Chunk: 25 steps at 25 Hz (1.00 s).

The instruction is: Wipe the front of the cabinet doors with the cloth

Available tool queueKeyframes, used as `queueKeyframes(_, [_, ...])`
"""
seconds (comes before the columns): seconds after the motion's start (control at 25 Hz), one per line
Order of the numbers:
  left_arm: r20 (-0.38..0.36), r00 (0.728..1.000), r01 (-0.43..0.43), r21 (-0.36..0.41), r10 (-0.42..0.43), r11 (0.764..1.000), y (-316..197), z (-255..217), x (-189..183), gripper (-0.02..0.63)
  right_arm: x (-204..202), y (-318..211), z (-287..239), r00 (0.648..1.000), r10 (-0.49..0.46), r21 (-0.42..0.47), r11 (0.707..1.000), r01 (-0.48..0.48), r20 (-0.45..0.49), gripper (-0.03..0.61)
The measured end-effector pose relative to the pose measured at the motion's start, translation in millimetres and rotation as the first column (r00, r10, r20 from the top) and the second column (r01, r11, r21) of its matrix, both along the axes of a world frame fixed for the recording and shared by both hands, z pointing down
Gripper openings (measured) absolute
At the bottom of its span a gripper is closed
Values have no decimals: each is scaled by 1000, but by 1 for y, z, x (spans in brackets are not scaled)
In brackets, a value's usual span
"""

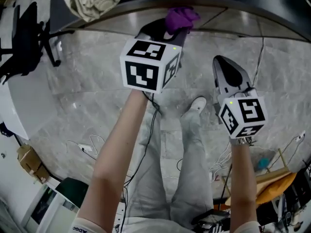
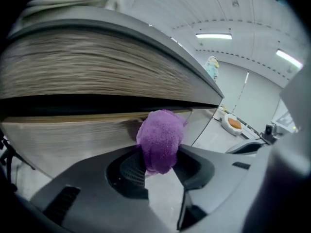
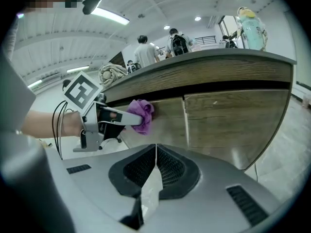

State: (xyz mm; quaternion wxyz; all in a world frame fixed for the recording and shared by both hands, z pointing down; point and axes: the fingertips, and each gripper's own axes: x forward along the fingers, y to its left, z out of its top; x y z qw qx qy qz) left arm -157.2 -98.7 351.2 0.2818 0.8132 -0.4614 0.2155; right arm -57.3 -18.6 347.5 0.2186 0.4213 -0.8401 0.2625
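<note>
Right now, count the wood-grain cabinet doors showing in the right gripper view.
2. One wood-grain door left of the vertical seam, behind the fluffy purple cloth; another door right of it. More may be hidden.

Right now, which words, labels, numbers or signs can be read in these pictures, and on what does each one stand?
No text can be read with certainty.
Left cube: black-and-white square patterns only, no letters.
Right cube: the same, patterns only.
White sleeve: a few small printed letters at its edge, too small to read.
</note>
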Motion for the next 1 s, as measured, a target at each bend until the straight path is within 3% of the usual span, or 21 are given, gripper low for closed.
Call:
queueKeyframes(0.32, [54,995,83,-24,-82,996,16,3,-166,137,-153,4,-7,993,-117,-12,993,118,20,29])
queueKeyframes(0.48, [53,992,114,-25,-112,993,22,5,-221,137,-219,9,-8,981,-193,-10,981,193,19,29])
queueKeyframes(0.68, [44,986,163,-35,-162,986,31,5,-272,137,-272,11,-16,970,-241,-2,970,241,15,29])
queueKeyframes(0.84, [33,983,184,-47,-182,982,47,8,-284,137,-282,20,-16,969,-244,7,970,244,39,29])
queueKeyframes(1.0, [42,988,153,-59,-151,986,61,19,-254,137,-266,29,-1,966,-250,-18,968,252,65,29])
